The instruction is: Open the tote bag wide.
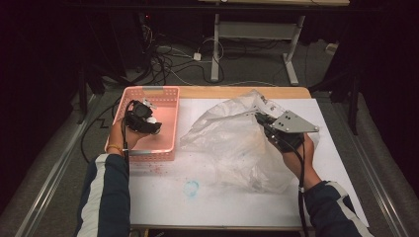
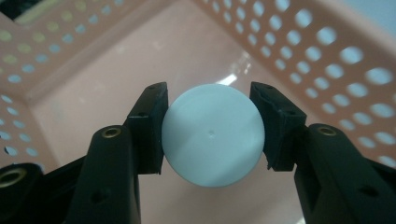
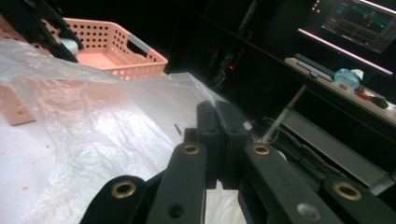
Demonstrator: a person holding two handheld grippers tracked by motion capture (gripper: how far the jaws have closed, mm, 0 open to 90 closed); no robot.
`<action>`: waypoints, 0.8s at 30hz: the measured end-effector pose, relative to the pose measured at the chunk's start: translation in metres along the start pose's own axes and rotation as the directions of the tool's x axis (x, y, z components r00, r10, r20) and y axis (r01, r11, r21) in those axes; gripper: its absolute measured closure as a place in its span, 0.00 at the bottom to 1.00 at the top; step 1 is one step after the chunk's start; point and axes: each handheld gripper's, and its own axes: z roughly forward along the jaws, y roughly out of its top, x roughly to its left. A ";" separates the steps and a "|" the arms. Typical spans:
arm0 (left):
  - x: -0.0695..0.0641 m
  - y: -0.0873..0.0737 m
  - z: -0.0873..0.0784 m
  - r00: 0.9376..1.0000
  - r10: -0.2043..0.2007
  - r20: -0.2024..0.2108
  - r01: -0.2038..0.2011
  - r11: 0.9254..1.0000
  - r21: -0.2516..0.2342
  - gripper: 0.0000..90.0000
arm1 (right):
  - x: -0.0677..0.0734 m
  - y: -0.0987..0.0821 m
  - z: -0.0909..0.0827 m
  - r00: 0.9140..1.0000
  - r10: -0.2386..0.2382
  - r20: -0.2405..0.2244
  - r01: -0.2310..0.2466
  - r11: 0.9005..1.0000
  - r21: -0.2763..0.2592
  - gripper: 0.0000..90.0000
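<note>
while my right gripper point(image 3: 219, 135) is pinching the plastic bag point(image 1: 237, 143) shut-jawed, my left gripper point(image 2: 212, 133) is clamping the white ball point(image 2: 212, 135) squarely between its pads, hanging inside the pink basket point(image 1: 170, 118).

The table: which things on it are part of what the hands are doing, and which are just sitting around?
In use:
- round white object, clamped in the left gripper
- pink basket it sits inside
- clear plastic bag, edge pinched by the right gripper

Just lying about:
- blue smudge on the white table sheet
- cables on the floor
</note>
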 end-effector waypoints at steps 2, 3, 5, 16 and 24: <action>-0.003 -0.002 -0.009 1.000 -0.004 -0.003 0.004 0.999 -0.052 0.53 | -0.001 -0.001 0.002 1.000 0.003 0.004 -0.003 1.000 0.003 1.00; -0.006 -0.003 -0.016 1.000 -0.006 0.001 0.006 0.996 -0.085 0.53 | -0.001 -0.001 0.003 1.000 0.006 0.005 -0.006 1.000 0.002 1.00; -0.012 -0.004 -0.026 1.000 0.009 -0.015 -0.011 0.991 -0.130 0.53 | -0.001 0.000 0.004 1.000 0.004 0.008 -0.004 1.000 0.002 1.00; -0.063 -0.003 -0.080 0.996 0.089 0.027 -0.071 0.916 -0.394 0.53 | -0.003 0.010 0.011 0.999 -0.015 0.040 0.015 1.000 0.010 1.00; -0.105 0.012 -0.100 0.976 0.215 0.019 -0.182 0.870 -0.458 0.53 | -0.003 0.011 0.012 0.998 -0.015 0.060 0.014 1.000 0.017 1.00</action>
